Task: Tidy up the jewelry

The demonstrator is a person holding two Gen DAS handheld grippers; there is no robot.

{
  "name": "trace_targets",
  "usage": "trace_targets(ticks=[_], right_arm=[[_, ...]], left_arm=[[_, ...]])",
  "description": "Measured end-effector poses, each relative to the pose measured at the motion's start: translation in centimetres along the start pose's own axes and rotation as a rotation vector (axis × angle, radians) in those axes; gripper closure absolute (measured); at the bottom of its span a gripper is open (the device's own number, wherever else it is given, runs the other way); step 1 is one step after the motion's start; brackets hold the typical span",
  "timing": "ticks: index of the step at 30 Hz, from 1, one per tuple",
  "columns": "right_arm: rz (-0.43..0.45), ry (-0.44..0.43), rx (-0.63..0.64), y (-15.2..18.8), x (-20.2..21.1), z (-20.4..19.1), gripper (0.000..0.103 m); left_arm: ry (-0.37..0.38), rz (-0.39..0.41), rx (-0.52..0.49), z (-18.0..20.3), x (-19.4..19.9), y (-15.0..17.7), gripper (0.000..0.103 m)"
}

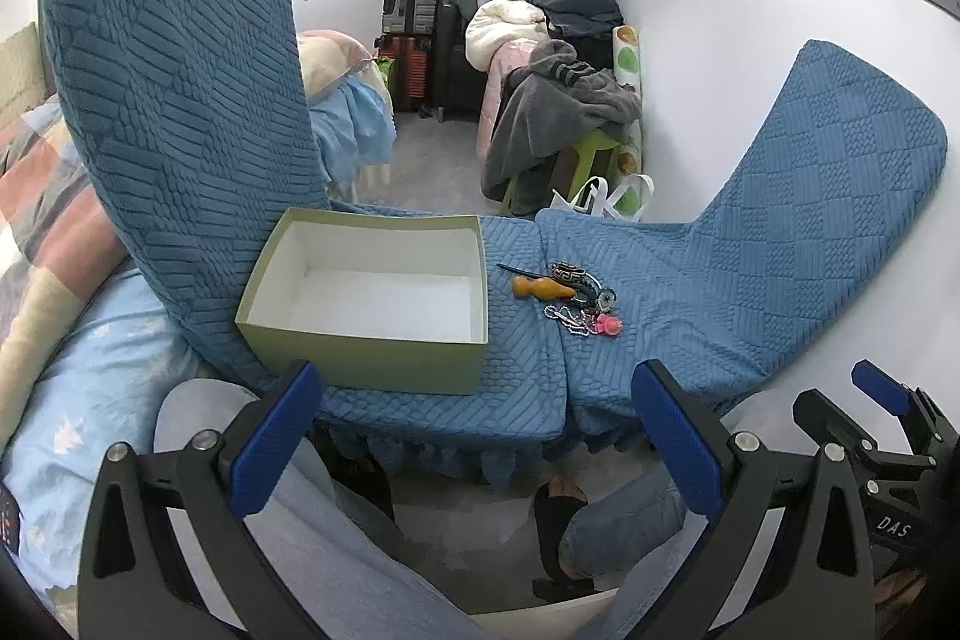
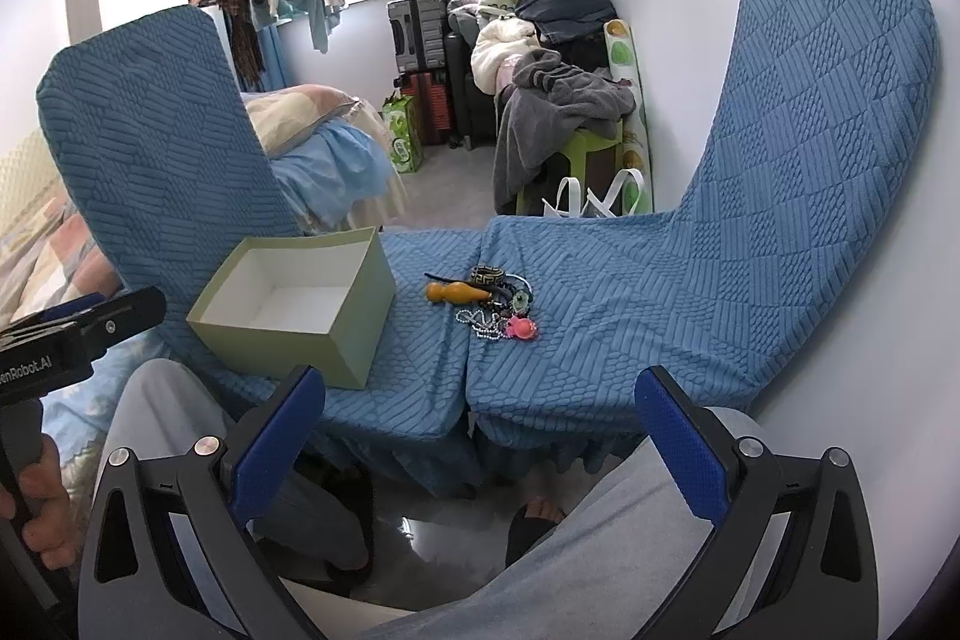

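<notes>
The left tool (image 1: 471, 436) hovers low before the blue-covered chair seats (image 1: 660, 292), fingers spread wide and holding nothing; an open green box (image 1: 366, 340) sits left; the jewelry pile (image 1: 570, 301) lies just right; the right tool (image 2: 480, 436) hovers likewise, spread.

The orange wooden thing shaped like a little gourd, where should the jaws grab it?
Grip the orange wooden gourd-shaped piece across its narrow waist, coming from above. It lies flat on the blue textured cushion, with its left end clear of the jewelry pile; the rounded bulbs either side should keep the jaws from slipping off.
</notes>
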State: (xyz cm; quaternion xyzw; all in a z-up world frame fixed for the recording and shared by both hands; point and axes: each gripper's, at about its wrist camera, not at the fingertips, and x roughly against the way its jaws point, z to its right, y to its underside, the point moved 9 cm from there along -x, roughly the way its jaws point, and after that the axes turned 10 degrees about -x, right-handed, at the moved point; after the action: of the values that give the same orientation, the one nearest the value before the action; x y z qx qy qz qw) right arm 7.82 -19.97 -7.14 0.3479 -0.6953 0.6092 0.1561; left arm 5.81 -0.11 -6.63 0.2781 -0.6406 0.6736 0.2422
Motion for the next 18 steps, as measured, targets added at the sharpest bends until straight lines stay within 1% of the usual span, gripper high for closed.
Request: trace_targets(ticks=[7, 15, 18], right_arm=[[-0.006, 0.006, -0.001, -0.1, 0.0, 0.1, 0.000], [-0.014, 0.006, -0.002, -0.1, -0.4, 0.3, 0.000], [-0.010, 0.022, 0.004, -0.4, -0.8, 0.6, 0.000]], left_arm=[[0.018, -0.014, 0.000, 0.5, -0.6, 0.3, 0.001], [0.008, -0.026, -0.001, 0.7, -1.0, 0.5, 0.001], [0.011, -0.031, -0.001, 1.0, -1.3, 0.5, 0.001]])
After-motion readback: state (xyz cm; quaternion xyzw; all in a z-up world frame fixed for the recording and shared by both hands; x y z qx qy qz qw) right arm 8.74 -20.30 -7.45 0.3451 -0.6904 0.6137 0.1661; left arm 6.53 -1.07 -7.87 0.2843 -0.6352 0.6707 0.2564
